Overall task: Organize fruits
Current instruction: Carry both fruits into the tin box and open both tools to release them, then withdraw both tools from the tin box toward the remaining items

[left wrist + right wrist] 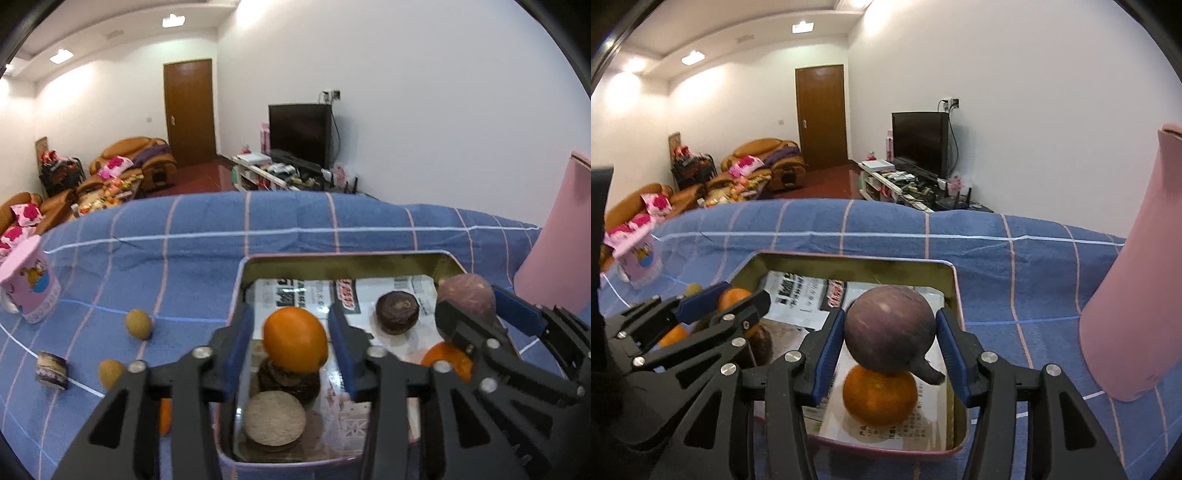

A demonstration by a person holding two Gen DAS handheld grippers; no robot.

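Item: metal tin (pixel 343 260), newspaper-lined, standing on the blue checked cloth (pixel 184 236); you hold both tools over it side by side. Left gripper (pixel 293 343): jaws part open, the orange (pixel 295 339) between the blue pads with a visible gap on each side, so nothing appears clamped; the fruit seems to sit atop the dark round fruit (pixel 288 380) beneath it, though contact there is hard to confirm. A pale flat-topped piece (pixel 275 419) lies nearest you in the same corner. Right gripper (pixel 884 332): jaws part open around the purple round fruit (pixel 888 328); its left pad lies against the skin, its right pad just beside it, so whether it is gripped or merely bracketed cannot be told. Directly under that fruit lies a second orange (pixel 881 393), on the tin floor. Also in the tin: one dark fruit (pixel 397 312) mid-floor. Still out on the cloth, left of the tin: two small tan fruits (pixel 138 323) (pixel 110 371) and a striped cylindrical piece (pixel 51 369), with a pink mug (pixel 29 280) beyond; a pink jug (pixel 1137 295) stands right of the tin. Governing relation: the loose items all lie to the left, well apart from your right tool and nearer your left, so the left hand is likely the one to fetch them once it backs clear of the orange.
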